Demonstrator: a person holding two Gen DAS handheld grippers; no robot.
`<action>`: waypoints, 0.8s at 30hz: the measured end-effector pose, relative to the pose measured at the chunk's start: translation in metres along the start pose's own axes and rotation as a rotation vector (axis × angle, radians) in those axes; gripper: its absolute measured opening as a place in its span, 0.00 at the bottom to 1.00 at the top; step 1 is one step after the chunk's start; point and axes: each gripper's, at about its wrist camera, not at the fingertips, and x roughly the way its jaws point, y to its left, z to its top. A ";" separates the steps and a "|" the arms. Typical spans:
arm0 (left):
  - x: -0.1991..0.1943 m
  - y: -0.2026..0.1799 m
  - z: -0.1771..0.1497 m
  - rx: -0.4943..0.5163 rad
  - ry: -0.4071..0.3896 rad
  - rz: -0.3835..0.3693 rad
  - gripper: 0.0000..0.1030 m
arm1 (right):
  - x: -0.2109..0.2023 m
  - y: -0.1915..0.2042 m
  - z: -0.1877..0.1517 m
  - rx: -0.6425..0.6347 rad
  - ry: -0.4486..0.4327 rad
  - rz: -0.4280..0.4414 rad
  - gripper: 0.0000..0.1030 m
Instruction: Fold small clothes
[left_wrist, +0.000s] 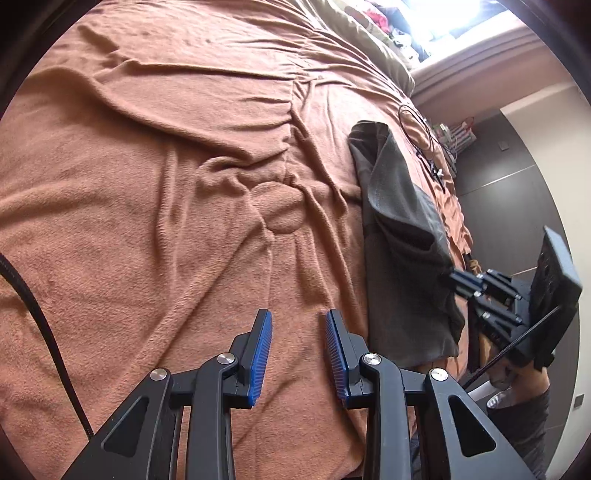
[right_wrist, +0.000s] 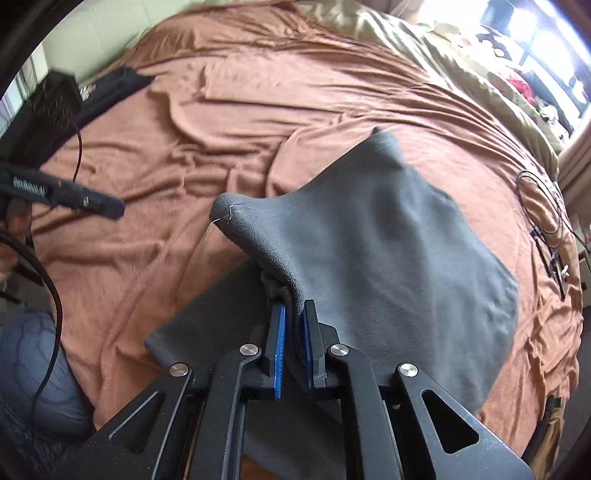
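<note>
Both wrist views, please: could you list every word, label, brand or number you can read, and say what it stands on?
None can be read in either view.
The grey garment shows no print or tag.
The orange blanket is plain.
The pale shapes on the things by the window are too blurred to read.

Blanket (left_wrist: 147, 184): brown fleece, matt, napped, creased. Garment (right_wrist: 388, 240): dark grey knit cloth, matt. Left gripper (left_wrist: 298, 354): matt black plastic, ribbed blue pads (left_wrist: 261, 354), shiny metal pivot pins.
</note>
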 end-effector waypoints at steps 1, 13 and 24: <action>0.002 -0.003 0.001 0.005 0.002 0.001 0.31 | -0.006 -0.006 0.000 0.016 -0.019 -0.007 0.05; 0.021 -0.031 0.009 0.046 0.025 0.017 0.31 | -0.049 -0.086 -0.018 0.266 -0.177 -0.075 0.04; 0.041 -0.049 0.021 0.074 0.047 0.022 0.31 | -0.029 -0.154 -0.049 0.548 -0.187 -0.069 0.04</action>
